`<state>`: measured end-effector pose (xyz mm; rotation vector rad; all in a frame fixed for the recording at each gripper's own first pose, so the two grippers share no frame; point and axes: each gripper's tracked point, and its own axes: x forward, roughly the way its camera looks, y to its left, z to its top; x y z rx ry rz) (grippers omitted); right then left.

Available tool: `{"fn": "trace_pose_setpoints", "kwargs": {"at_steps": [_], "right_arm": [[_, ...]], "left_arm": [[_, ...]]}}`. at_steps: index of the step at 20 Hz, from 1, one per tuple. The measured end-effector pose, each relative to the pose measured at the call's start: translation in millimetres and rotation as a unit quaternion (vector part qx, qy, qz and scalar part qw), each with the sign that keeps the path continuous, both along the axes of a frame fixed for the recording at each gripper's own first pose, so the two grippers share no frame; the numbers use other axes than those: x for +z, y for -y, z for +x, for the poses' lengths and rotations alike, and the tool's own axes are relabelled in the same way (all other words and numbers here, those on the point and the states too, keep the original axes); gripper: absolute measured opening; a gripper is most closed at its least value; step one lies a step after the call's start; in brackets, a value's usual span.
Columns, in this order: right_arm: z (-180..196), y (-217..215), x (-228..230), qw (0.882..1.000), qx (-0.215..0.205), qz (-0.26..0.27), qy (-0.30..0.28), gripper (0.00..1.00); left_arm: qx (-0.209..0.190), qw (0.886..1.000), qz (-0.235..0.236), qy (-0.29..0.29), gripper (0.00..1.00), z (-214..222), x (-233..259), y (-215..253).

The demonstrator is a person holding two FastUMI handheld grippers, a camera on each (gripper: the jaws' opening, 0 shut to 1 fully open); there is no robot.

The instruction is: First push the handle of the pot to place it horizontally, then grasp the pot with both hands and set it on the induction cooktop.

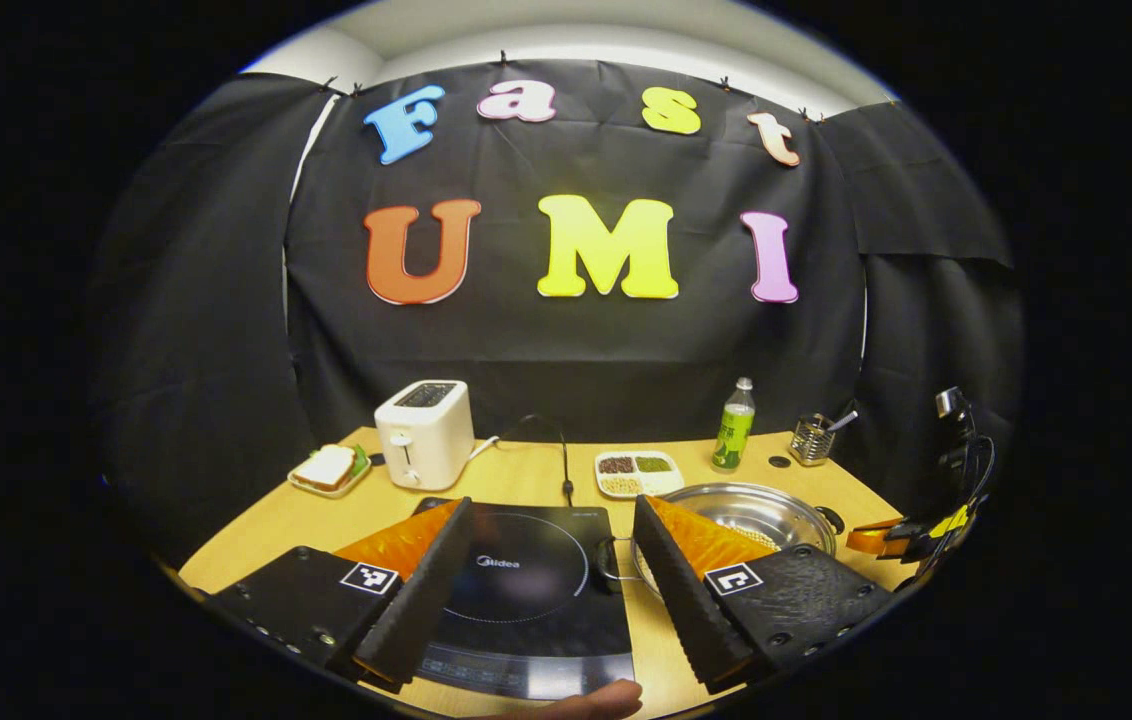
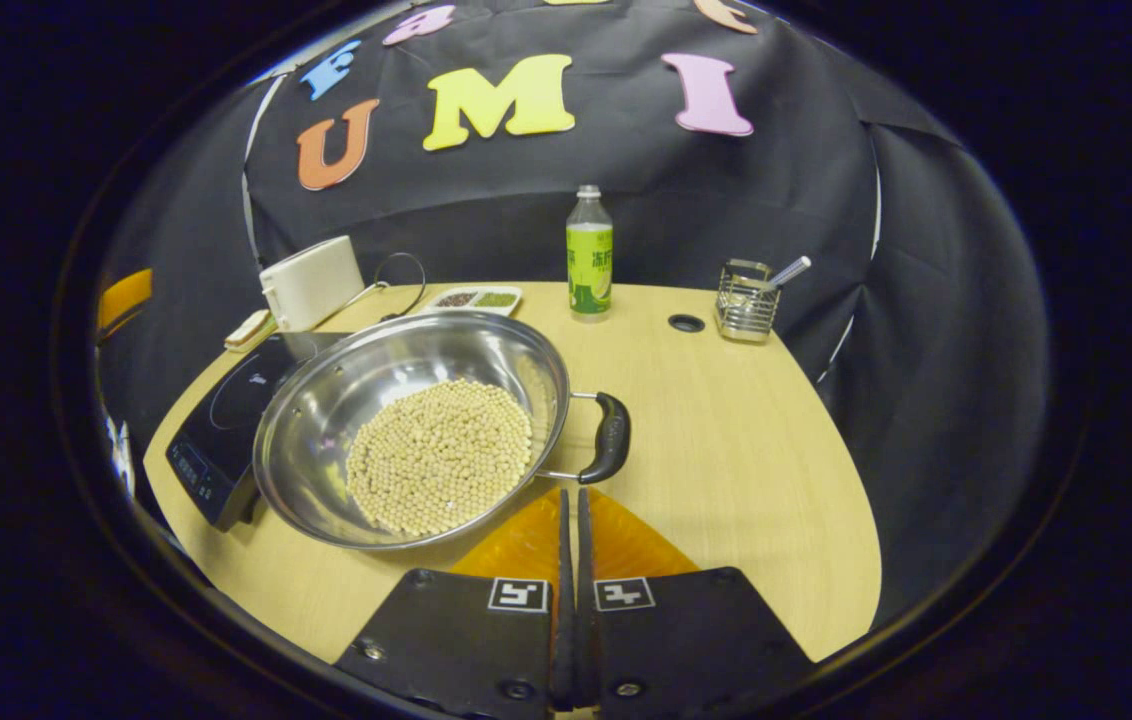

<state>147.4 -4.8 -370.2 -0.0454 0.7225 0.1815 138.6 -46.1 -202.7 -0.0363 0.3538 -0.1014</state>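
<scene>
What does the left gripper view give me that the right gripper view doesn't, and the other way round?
Left gripper view: the left gripper open over the induction cooktop, and a fingertip at the bottom edge. Right gripper view: the right gripper shut, right by the pot's black handle, with the beans in plain sight. Both: the pot, toaster and bottle.

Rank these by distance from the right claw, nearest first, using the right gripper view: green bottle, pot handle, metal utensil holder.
1. pot handle, just ahead of the shut right claw, slightly to its right.
2. green bottle, straight ahead near the table's back edge.
3. metal utensil holder, back right; close to the bottle's distance, so that order is less certain.
</scene>
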Motion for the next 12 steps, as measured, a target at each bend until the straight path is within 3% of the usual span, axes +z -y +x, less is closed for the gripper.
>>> {"fn": "trace_pose_setpoints", "kwargs": {"at_steps": [2, 4, 5, 7, 9, 12], "right_arm": [[-0.8, 2.6, 16.4, 1.000, -0.002, -0.002, 0.025, 0.04], [3.0, 6.6, 27.8, 0.999, -0.009, -0.004, 0.047, 0.20], [4.9, 8.0, 30.5, 0.998, -0.013, -0.004, 0.054, 0.53], [9.4, 6.7, 26.8, 0.999, -0.016, 0.000, 0.051, 0.83], [14.9, 5.6, 18.0, 0.999, -0.025, 0.014, 0.032, 0.93], [23.0, 2.5, 11.4, 0.999, -0.028, 0.022, 0.017, 0.94]], "left_arm": [[-0.011, 1.000, 0.003, -0.015, 0.95, 2.9, -11.3, 8.5], [-0.020, 0.999, 0.009, -0.029, 0.95, 6.7, -24.3, 16.8], [-0.025, 0.999, 0.010, -0.036, 0.95, 9.9, -30.6, 22.6], [-0.036, 0.998, 0.010, -0.054, 0.96, 12.8, -45.3, 32.9], [-0.044, 0.996, 0.009, -0.072, 0.96, 16.7, -57.5, 41.5], [-0.061, 0.993, 0.005, -0.099, 0.96, 22.0, -76.7, 58.1]]}}
